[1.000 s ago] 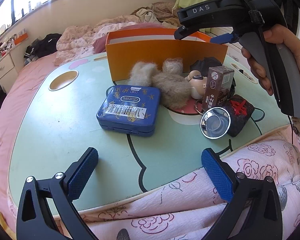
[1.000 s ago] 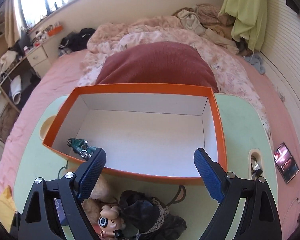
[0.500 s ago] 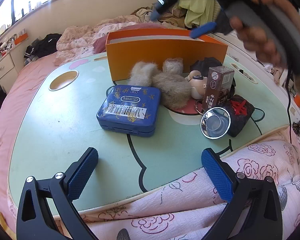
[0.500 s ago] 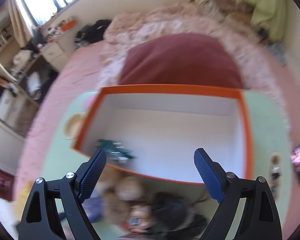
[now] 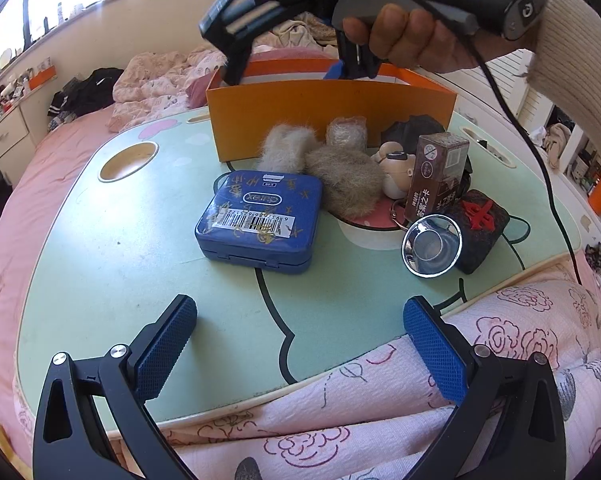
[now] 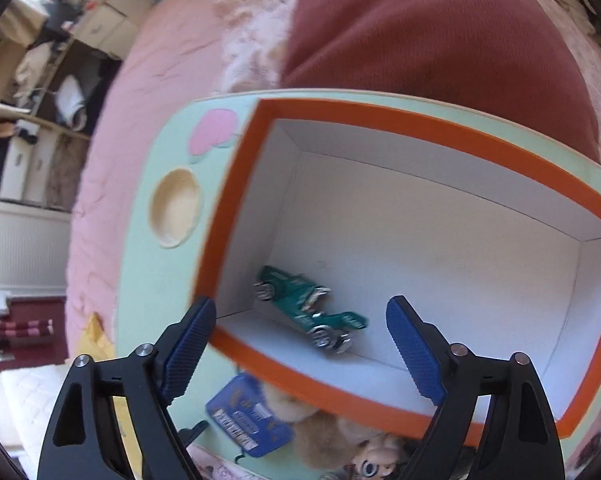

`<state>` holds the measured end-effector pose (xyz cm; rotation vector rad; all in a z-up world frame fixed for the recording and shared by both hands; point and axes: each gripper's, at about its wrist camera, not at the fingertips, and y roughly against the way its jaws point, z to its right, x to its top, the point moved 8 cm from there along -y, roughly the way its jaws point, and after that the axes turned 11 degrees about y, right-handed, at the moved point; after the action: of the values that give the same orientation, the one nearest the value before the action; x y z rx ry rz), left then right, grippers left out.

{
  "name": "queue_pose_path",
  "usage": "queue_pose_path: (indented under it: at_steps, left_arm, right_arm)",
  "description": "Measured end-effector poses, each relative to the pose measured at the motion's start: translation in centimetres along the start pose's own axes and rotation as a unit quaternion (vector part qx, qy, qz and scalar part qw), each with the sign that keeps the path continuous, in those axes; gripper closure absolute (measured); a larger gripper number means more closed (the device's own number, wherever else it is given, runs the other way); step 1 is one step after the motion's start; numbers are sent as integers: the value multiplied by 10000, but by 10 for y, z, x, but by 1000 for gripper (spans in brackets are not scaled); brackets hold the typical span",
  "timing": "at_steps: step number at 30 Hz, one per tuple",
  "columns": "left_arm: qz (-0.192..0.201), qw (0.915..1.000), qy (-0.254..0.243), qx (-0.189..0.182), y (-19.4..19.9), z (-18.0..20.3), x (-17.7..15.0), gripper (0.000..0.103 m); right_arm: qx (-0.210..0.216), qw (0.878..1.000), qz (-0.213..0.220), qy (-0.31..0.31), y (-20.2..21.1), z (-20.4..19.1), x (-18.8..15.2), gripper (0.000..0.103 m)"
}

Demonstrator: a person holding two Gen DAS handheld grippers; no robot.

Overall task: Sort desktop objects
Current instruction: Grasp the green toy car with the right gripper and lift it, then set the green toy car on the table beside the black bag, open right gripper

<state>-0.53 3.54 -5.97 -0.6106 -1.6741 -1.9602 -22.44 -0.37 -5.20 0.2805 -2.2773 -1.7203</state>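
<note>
Your right gripper (image 6: 300, 344) swung down over the orange box (image 6: 440, 124), jaws closing, empty, above the green toy car (image 6: 306, 306); left gripper (image 5: 300, 344) idled open.

A home bedroom: rumpled bed (image 5: 160, 76), lap table (image 5: 100, 248), dresser (image 5: 4, 140).

Pale green lap table (image 5: 100, 264) with orange box (image 5: 332, 118), blue tin (image 5: 260, 220), brown carton (image 5: 436, 174).

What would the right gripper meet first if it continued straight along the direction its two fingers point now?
Most likely the small green toy car lying inside the orange cardboard box. It sits between the closing jaws of the right gripper, not yet touched. Depth is unclear, so it may meet the white box floor instead.
</note>
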Motion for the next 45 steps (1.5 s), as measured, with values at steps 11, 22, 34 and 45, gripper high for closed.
queue_pose_path:
  at_steps: [11,22,34,45]
  left_arm:
    - [3,10000,1,3,2,0,-1,0]
    - [12,10000,6,5,1,2,0,0]
    - [12,10000,11,6,1,1,-1,0]
    - [12,10000,9,7,1,2,-1,0]
  right_arm:
    - [598,9981,-78,106,-17,0,-6,68]
    - [-105,9974,711,-99,15,39,0,82]
    - [679,9781,1958,-194,109,52,-38,82]
    - [356,9663,2542,-199,120,61,-168,82]
